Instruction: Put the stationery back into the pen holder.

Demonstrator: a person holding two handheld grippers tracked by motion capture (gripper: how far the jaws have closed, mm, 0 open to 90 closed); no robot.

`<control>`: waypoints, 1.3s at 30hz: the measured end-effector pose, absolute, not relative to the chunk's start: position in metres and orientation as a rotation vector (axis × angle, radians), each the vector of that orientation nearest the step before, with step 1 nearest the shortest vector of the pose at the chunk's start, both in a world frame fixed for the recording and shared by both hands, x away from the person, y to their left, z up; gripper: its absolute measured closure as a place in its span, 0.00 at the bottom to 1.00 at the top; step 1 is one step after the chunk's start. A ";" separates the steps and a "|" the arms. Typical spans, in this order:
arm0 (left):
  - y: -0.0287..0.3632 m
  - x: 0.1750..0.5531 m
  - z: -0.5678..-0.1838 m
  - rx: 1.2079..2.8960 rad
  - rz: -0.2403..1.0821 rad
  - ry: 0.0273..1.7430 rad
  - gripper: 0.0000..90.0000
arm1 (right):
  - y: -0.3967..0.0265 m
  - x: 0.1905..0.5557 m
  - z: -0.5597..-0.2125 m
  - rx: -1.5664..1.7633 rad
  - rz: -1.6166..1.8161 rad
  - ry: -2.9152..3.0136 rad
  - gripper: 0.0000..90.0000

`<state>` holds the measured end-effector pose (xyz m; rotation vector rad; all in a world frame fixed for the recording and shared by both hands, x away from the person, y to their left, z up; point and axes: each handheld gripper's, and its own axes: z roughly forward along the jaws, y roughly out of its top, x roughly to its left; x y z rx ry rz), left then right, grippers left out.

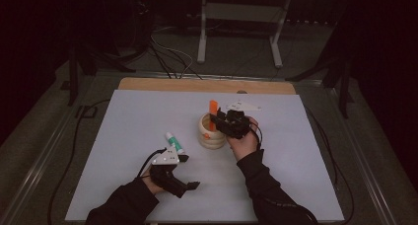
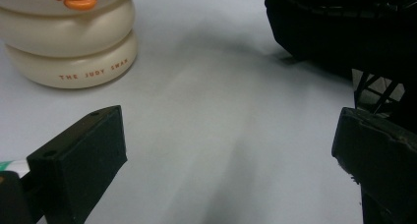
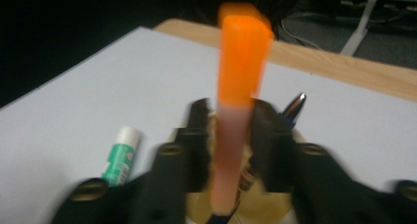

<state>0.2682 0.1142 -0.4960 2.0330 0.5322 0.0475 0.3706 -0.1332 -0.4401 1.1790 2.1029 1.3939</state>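
Observation:
A cream ringed cup (image 1: 212,136) stands mid-table with an orange marker (image 1: 213,109) upright in it. My right gripper (image 1: 220,120) sits at the cup's right rim. In the right gripper view its jaws flank the orange marker (image 3: 241,71) with a thin gap on the left side, so the right gripper (image 3: 228,130) is open around it; the picture is blurred. A pen tip (image 3: 293,106) also pokes out of the cup (image 3: 260,211). My left gripper (image 1: 189,171) rests near the front, open and holding nothing (image 2: 228,150). A green-and-white glue stick (image 1: 174,142) lies just beyond it.
A white mat (image 1: 148,116) covers the wooden table (image 1: 207,84). The cup (image 2: 69,52) stands ahead-left of the left jaws, and the right hand's dark sleeve (image 2: 344,27) ahead-right. Cables and a metal stand (image 1: 239,27) lie on the floor beyond the table.

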 end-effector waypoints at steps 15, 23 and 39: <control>0.141 0.265 -0.493 2.002 0.157 0.568 0.00 | -0.127 0.357 -0.422 1.117 1.530 2.090 0.12; 0.158 0.262 -0.490 1.949 0.201 0.580 0.00 | -0.107 0.343 -0.418 1.070 1.566 2.139 0.12; 0.194 0.262 -0.491 1.903 0.260 0.671 0.00 | -0.065 0.325 -0.429 0.976 1.548 2.220 0.12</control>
